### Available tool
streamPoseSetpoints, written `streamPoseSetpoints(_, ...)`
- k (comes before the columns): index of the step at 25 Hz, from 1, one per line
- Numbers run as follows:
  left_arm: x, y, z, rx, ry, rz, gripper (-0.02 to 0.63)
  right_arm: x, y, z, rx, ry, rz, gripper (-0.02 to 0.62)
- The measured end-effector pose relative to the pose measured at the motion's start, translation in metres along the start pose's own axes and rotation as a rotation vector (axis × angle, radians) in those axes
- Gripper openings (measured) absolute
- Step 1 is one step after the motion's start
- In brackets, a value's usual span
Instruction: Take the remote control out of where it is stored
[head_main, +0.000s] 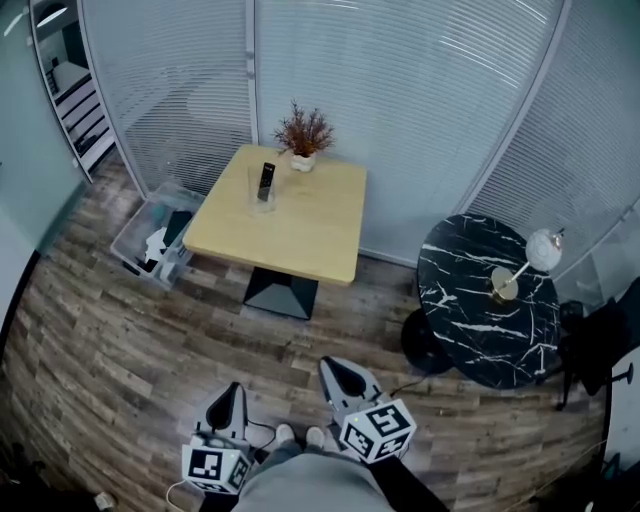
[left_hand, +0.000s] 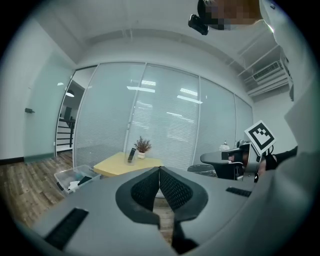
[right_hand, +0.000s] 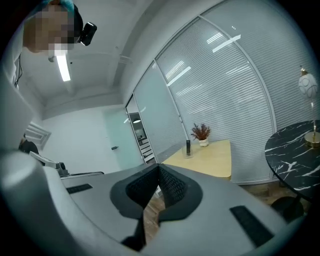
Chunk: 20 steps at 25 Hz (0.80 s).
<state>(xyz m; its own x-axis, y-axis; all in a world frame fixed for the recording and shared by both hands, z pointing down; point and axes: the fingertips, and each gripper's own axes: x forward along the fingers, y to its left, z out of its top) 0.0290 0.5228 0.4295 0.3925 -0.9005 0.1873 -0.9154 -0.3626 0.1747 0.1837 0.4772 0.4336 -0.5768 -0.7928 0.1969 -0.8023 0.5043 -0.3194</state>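
Observation:
A black remote control stands upright in a clear holder on the light wooden table, near its far edge. The same remote shows small and far off in the left gripper view, and the remote likewise in the right gripper view. My left gripper and right gripper are held low by my body, well short of the table. Both have their jaws shut with nothing between them.
A small potted plant sits at the table's far edge beside the holder. A clear storage bin lies on the floor left of the table. A round black marble table with a lamp stands at the right. Blinds-covered glass walls enclose the room.

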Motion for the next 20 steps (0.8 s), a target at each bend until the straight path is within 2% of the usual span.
streamPoseSetpoints(13, 0.002, 0.038, 0.004, -0.031, -0.021, -0.013, 0.008, 0.031, 0.007, 0.004, -0.029, -0.022, -0.034, 0.003)
streamPoseSetpoints(20, 0.031, 0.054, 0.005, -0.061, -0.017, -0.013, 0.008, 0.059, -0.014, 0.012, -0.034, -0.027, -0.054, 0.003)
